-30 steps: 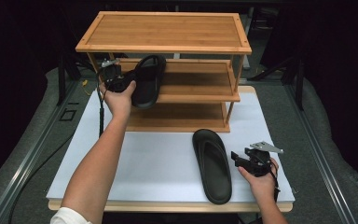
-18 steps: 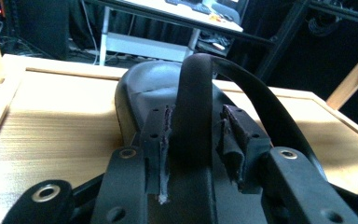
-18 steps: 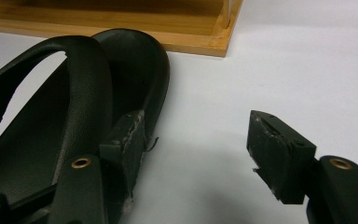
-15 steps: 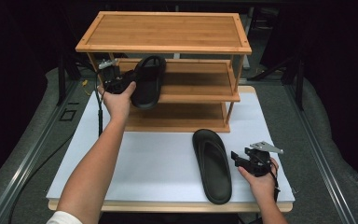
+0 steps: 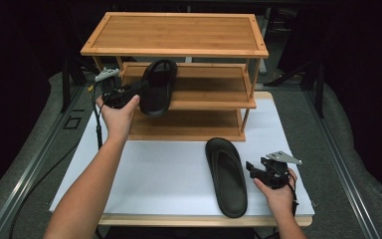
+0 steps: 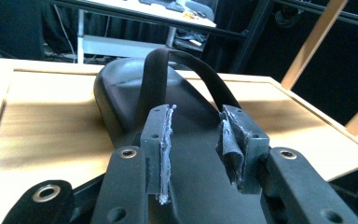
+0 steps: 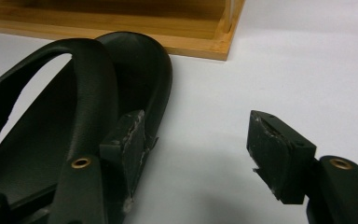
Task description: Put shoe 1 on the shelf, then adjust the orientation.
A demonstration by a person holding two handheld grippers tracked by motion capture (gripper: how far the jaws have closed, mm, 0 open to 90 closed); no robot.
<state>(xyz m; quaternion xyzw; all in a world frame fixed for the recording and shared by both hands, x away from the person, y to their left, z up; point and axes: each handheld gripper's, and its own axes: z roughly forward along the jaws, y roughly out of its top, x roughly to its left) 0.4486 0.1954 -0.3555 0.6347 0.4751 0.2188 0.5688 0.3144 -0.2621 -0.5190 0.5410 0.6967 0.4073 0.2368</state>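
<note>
Sandal (image 6: 168, 121) on the shelf (image 6: 46, 126), left gripper (image 6: 198, 154) just opened, pads apart

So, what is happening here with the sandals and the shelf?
A person is putting a pair of black sandals onto a bamboo rack. One sandal lies on the middle shelf; the left gripper, jaws just opened, has let go of it. The other sandal lies on the white table, with the open right gripper beside it.
</note>
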